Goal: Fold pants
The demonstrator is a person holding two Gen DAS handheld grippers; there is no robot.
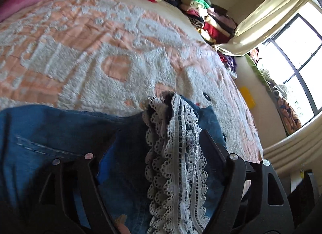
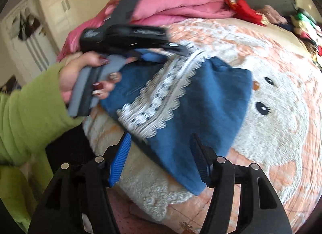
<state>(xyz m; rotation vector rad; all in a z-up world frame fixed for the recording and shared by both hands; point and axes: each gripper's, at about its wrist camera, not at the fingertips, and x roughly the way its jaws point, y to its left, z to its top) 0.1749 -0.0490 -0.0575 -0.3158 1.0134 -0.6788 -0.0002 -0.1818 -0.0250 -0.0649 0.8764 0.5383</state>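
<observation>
The blue denim pants w/ a white lace trim strip [image 2: 193, 101] are lying bunched on the peach-and-white fuzzy bedspread w/ a cartoon face [image 2: 281, 113], near the bed's front edge.

The left black 2-finger gripper [image 1: 161, 145] is sitting low over the denim. In the left wrist view the lace trim [image 1: 177, 153] is running up between its 2 fingers, w/ the cloth heaped over the left finger. Fingers are looking spread wide, but whether they're actually pinching the fabric: can't tell. In the right wrist view that same gripper is showing as a blurred black body above the pants, gripped by the person's left hand w/ dark red nails [image 2: 88, 79], coming out of a lime-green sleeve [image 2: 30, 117].

The right black 2-finger gripper w/ blue ribbed pads [image 2: 161, 159] is hovering at the pants' near corner. Its fingers are standing well apart, w/ the denim tip lying between them & touching the right pad [image 2: 201, 163]; nothing is clamped.

A crumpled pink blanket [image 2: 173, 0] is piled at the bed's far end. Stacked folded clothes of mixed colours [image 1: 209, 18] are sitting beside the bed, near a cream curtain [image 1: 267, 18] & dark-framed window [image 1: 297, 52].
</observation>
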